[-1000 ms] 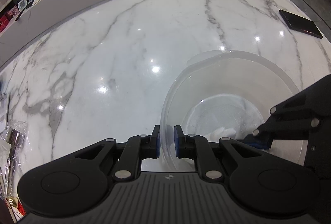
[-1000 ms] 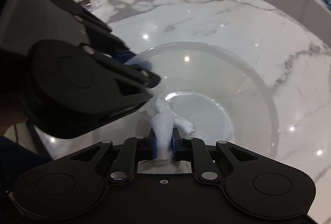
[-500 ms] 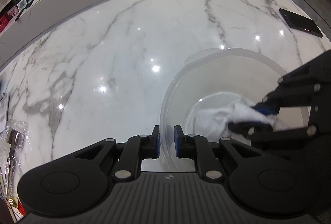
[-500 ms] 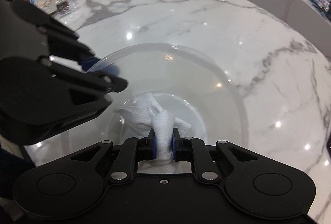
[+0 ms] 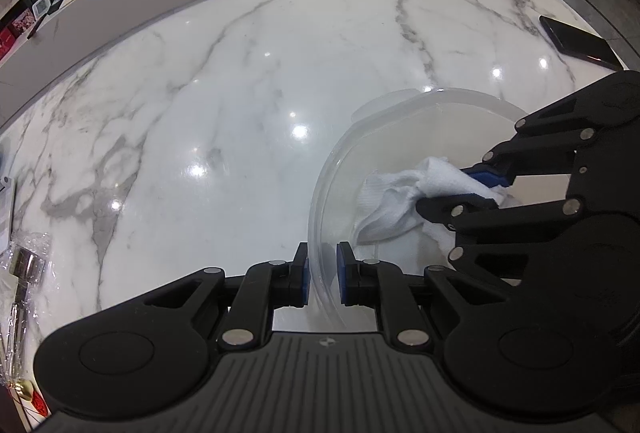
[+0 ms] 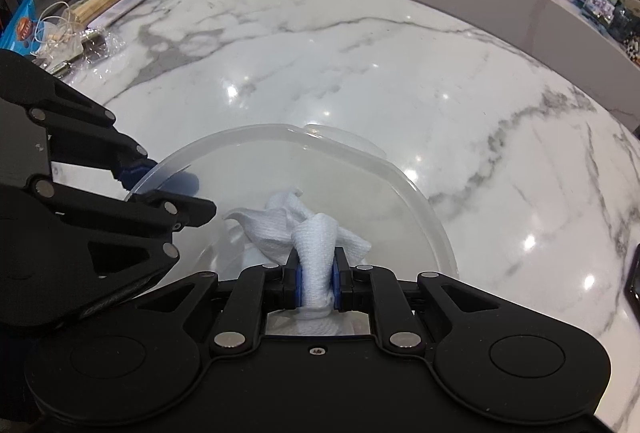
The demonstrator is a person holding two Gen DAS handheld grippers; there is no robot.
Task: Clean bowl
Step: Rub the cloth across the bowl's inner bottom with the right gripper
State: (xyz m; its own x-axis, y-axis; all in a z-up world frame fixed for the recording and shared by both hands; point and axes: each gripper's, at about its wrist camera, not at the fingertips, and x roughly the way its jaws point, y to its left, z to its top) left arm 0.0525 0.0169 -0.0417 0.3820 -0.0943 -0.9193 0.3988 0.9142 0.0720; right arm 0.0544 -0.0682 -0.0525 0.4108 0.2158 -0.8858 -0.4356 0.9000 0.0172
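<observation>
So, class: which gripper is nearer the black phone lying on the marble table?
Right. The right gripper works inside the clear bowl towards the phone; the left gripper clamps the rim opposite.

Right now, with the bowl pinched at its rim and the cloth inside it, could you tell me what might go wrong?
1. The left gripper holds the clear bowl only by its thin rim, so wiping pressure could slip or tip it.
2. The right gripper clamps just a bunched part of the white cloth; the rest could pull free.
3. The two grippers are close together and might collide.
</observation>
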